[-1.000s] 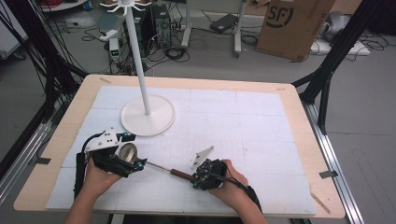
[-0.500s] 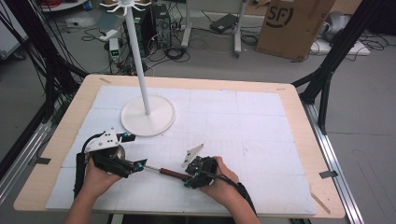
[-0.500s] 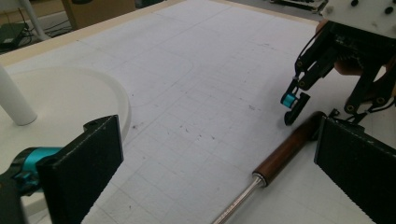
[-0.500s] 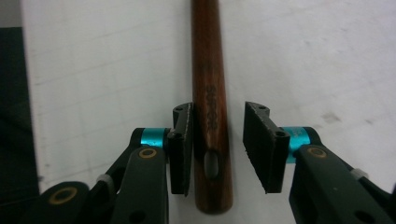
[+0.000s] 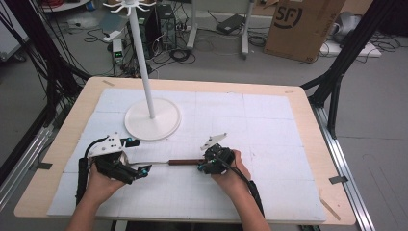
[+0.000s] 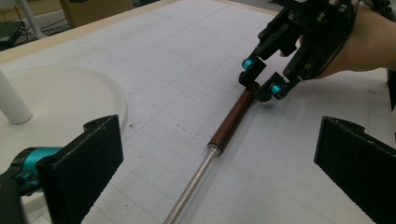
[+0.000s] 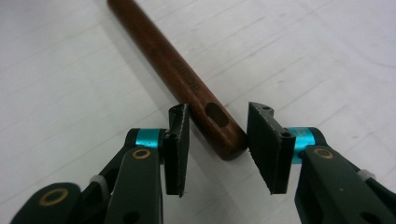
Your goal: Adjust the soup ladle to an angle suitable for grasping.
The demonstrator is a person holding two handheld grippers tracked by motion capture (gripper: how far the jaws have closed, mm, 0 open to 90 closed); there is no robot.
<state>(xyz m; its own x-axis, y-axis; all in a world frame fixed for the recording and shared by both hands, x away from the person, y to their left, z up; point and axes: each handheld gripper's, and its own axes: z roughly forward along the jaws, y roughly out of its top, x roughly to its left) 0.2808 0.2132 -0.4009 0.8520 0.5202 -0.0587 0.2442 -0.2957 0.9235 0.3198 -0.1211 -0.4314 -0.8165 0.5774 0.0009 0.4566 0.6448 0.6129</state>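
Straddling the very end of the brown wooden handle are the right tongs, jaws parted narrowly with one pad on each side of the wood. The gap on the far pad's side is plain; on the near pad's side it's too tight to call whether pad and handle touch. There's a small hole through the handle right between those pads. Over to the left tongs: they're spread wide, gripping nothing, and the tool's bright metal shaft runs up between their jaws toward the handle beyond. From the high view, the whole tool lies flat on the white desk, stretched from the left tongs across to the right tongs. Beyond the left tongs, the round white base of a stand sits well clear of the tool.
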